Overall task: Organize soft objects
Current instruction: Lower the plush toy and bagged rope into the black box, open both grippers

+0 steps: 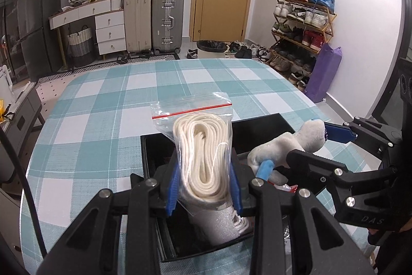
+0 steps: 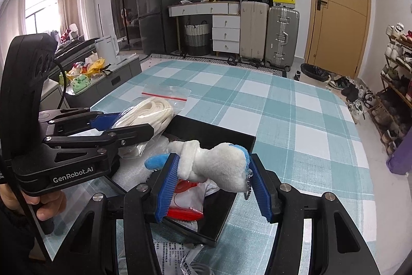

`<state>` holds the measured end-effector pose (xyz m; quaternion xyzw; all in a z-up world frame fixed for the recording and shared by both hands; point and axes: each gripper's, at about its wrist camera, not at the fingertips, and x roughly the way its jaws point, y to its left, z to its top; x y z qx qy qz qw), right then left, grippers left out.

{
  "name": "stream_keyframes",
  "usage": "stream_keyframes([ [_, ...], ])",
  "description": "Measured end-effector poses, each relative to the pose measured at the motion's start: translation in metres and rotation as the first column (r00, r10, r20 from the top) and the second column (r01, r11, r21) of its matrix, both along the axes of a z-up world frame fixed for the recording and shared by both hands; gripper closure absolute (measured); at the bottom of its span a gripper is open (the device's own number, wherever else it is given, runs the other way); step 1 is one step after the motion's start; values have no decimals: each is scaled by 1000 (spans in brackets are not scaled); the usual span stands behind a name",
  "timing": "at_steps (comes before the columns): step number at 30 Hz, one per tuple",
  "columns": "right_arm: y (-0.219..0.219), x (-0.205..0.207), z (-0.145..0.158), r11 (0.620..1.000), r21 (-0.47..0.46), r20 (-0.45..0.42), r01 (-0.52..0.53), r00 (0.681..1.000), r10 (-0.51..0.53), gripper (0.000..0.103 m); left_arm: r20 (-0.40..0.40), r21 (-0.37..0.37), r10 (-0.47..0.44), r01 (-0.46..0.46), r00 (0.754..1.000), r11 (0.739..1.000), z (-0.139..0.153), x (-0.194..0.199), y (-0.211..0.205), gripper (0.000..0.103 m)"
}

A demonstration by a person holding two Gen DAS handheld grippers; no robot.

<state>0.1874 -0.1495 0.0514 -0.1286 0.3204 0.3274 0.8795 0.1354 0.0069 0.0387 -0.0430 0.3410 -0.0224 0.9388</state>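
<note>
Left wrist: checked tablecloth [image 1: 103, 99]; left hand-held gripper [image 1: 204, 187] clamps rope bag [image 1: 203, 146], right [image 2: 215, 187] plush [image 2: 219, 166].

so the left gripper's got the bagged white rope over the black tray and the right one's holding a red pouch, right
Not quite. The left gripper does hold the bagged white rope over the black tray, but the right gripper is shut on a white and blue plush toy. The right wrist view shows the red pouch lying in the tray beneath it.

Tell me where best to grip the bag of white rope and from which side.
Grip the bag of rope across its bulging middle, from the near side, as the left gripper does. The coil there is thick and firm; the flat top by the red seal is loose plastic and would likely slip.
</note>
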Motion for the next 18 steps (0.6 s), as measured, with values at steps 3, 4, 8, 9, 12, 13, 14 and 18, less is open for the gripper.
stream_keyframes([
  [3,4,1,-5,1000,-28,14,-6,1000,7,48,-5,4,0,0,1000,1000,-4,4,-1,71],
  [4,6,2,-7,999,-37,12,-9,1000,9,48,-8,5,0,0,1000,1000,-5,5,-1,71],
  [8,11,3,-12,998,-67,26,-16,1000,18,48,-6,39,-8,8,1000,999,-10,7,-7,71],
  [9,13,3,-13,997,-76,31,-15,999,18,48,-5,43,-9,10,1000,999,-10,8,-9,71],
  [12,17,4,-15,995,-101,50,-19,998,24,48,-2,55,-15,15,1000,998,-12,8,-11,71],
  [13,19,5,-15,994,-105,50,-20,998,26,48,0,55,-15,15,1000,998,-12,8,-11,71],
  [14,20,5,-15,994,-111,52,-23,998,29,48,2,52,-17,17,1000,998,-12,8,-11,71],
  [18,25,4,-18,991,-126,47,-41,998,48,48,0,54,-20,20,1000,998,-13,9,-10,71],
])
